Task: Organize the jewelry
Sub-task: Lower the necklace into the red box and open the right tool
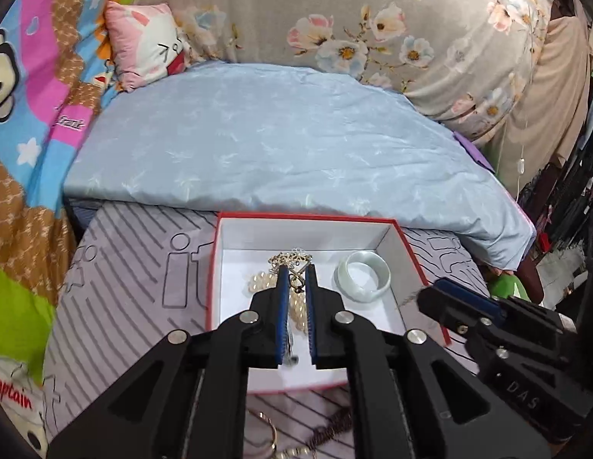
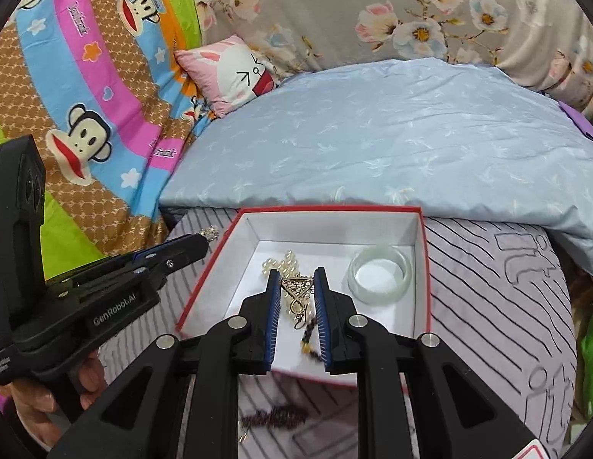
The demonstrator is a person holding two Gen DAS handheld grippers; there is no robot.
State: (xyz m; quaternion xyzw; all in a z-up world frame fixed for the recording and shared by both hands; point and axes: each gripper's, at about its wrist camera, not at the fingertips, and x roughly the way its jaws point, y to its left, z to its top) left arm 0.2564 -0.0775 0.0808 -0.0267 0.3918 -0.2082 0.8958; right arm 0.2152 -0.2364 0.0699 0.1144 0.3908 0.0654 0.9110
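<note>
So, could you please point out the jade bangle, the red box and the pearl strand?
jade bangle [image 2: 380, 276]: right wrist view, on its front band.
red box [image 2: 334, 229]: right wrist view, on its white back wall.
pearl strand [image 1: 260, 282]: left wrist view, on the beads left of the tool.

An open box [image 2: 421, 267] is set on a striped sheet [image 2: 487, 287], before a folded quilt [image 2: 392, 134]. In it, a bangle [image 2: 380, 276] is placed right of a pearl strand [image 2: 275, 266]. A small pillow [image 2: 235, 72] is propped behind-left.
</note>
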